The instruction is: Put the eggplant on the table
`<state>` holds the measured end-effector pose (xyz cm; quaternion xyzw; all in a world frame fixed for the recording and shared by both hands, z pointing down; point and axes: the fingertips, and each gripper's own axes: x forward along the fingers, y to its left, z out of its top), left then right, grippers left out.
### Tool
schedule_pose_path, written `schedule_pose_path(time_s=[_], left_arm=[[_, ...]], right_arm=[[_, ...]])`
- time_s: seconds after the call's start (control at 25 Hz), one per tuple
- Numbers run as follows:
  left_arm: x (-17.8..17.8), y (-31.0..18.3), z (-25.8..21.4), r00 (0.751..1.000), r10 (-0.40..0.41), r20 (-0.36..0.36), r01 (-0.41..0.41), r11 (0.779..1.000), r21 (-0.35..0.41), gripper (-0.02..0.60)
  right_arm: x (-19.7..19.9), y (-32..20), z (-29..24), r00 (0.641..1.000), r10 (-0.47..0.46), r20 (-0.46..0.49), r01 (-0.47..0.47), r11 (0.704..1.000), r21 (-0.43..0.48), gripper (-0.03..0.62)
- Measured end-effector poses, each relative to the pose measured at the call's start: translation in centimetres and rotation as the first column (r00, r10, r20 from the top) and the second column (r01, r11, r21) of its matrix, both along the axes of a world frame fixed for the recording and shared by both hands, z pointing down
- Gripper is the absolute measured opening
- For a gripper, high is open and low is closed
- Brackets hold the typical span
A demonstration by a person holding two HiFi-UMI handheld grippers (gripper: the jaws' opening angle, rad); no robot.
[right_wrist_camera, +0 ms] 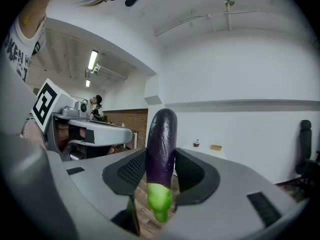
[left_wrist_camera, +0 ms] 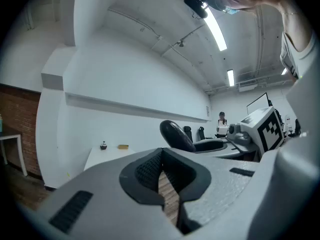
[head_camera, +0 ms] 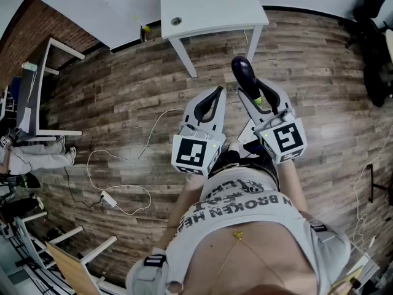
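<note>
**Eggplant held in the right gripper, short of the table**

The eggplant [right_wrist_camera: 161,149] is clamped between the pads of the right gripper [head_camera: 256,97]; its dark purple end sticks up past the jaw tips, and its green stem end points back towards the person. It is held in the air above the wooden floor [head_camera: 123,91], near the front edge of the white table [head_camera: 209,5] but not over it or touching it.

The left gripper [head_camera: 216,92] is held just beside the right one, at about the same height; its jaws are brought together at the tips, with only a thin slit left lower down, and nothing is held between them. Both grippers are pointed towards the table. In the left gripper view a small dark object [left_wrist_camera: 103,145] and a yellowish block [left_wrist_camera: 123,146] are seen resting on the tabletop, well apart from the eggplant.
</note>
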<state>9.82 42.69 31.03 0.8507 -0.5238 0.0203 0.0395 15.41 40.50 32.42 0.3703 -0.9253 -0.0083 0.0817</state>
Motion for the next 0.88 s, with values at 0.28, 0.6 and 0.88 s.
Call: schedule_pose_path(time_s=[0.28,0.6,0.88], left_arm=[[0.4,-0.4,0.1,1.0,-0.006,-0.008,0.006,1.0,-0.003,0.006],[-0.6,-3.1,1.3,1.0,-0.001,-0.03,0.0,1.0,-0.031,0.006],[-2.5,-8.1,1.8,0.997,0.046,-0.062,-0.049,0.998,-0.042,0.006]], right_arm=[[0.4,-0.4,0.5,0.998,-0.022,0.052,0.024,0.999,-0.027,0.175],[0.5,-3.7,1.8,0.998,0.022,0.064,-0.018,0.997,-0.071,0.175],[-1.5,-8.4,1.1,0.996,0.064,0.054,-0.061,0.997,-0.05,0.175]])
